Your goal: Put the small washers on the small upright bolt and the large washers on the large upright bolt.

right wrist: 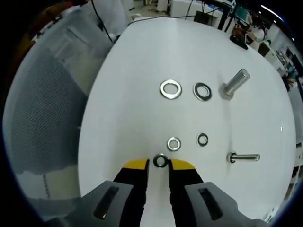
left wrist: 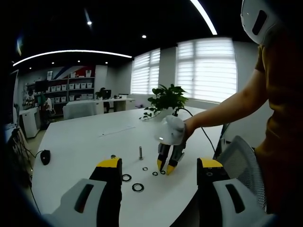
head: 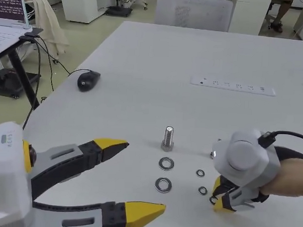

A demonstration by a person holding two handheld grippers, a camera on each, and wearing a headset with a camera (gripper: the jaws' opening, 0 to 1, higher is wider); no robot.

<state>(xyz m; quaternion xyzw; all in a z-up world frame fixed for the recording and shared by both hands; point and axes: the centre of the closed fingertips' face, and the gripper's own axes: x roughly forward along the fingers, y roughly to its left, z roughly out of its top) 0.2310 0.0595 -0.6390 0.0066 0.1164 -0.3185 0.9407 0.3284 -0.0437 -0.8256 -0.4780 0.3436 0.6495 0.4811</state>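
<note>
R tool [right wrist: 161,164] at small washer [right wrist: 160,161], worktop [right wrist: 142,56].
R jaws slightly apart astride washer; L tool [head: 144,175] jaws wide apart.

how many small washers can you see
3 small washers: one sits between the tips of the right gripper, two lie just beyond, toward the large washers. None seems hidden.

Head view high above table [head: 143,68], left gripper view low, distant, right one close (large bolt [head: 168,137] shared).
</note>
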